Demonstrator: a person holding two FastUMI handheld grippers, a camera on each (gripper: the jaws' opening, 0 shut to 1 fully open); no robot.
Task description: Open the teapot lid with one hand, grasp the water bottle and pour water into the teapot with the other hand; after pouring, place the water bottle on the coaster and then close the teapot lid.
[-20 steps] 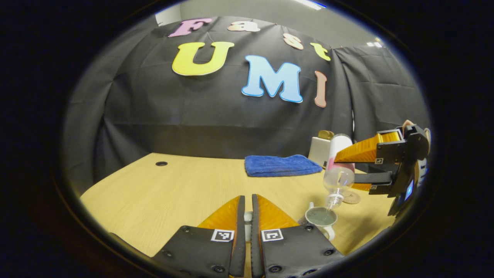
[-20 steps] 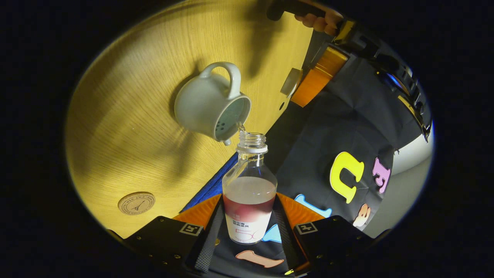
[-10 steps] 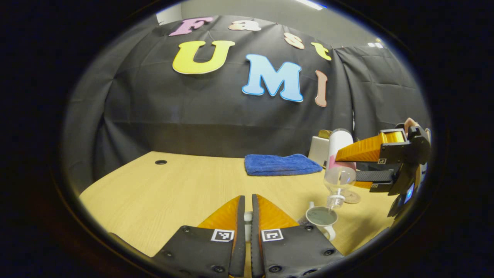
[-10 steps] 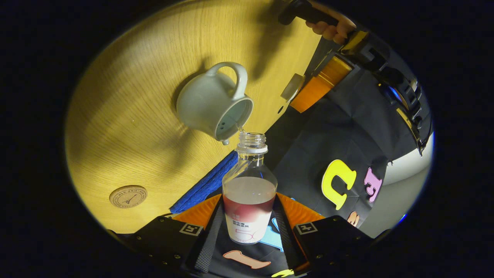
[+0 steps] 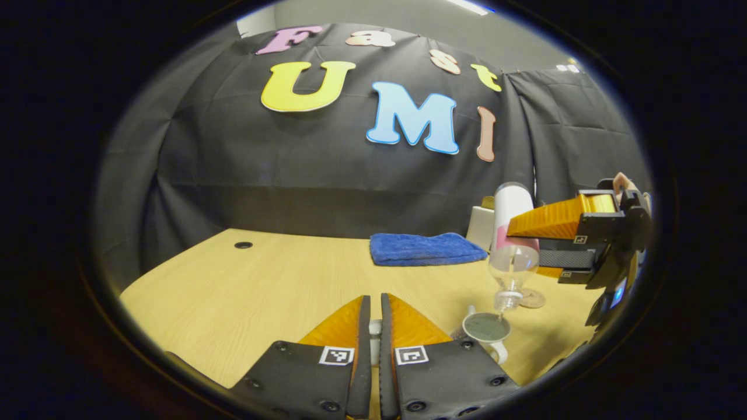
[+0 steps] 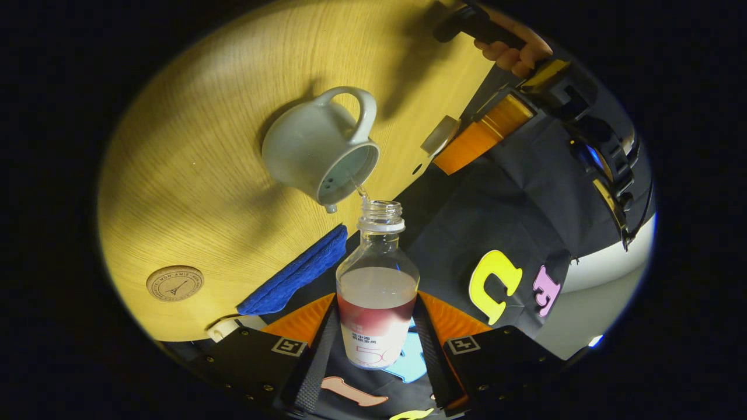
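Right now the right gripper (image 6: 376, 326) is clamped on the water bottle (image 6: 378, 297), both fingers pressing the labelled lower body, bottle tipped neck-down over the teapot (image 6: 318, 154). Thin stream of water runs from the bottle mouth into the teapot's open top. Teapot sits on the wooden table (image 6: 192, 175), lid off, handle on the side away from the bottle. In the left gripper view the same bottle (image 5: 512, 245) hangs inverted just above the teapot (image 5: 485, 329), held by the right gripper (image 5: 534, 248) coming in from the right edge.

Left gripper (image 5: 374, 318) fingers sit almost together with a pale piece pinched between them, probably the teapot lid (image 5: 374, 332), though little of it shows. In the right gripper view the left gripper (image 6: 461, 137) is held up off to the side of the teapot with the lid (image 6: 440, 128) at its tips, a hand (image 6: 516, 49) on its handle.

Coaster (image 6: 174, 283) lies bare on the table, well apart from the teapot. Blue towel (image 5: 425, 248) is folded near the back of the table, a white box (image 5: 482, 224) beside it
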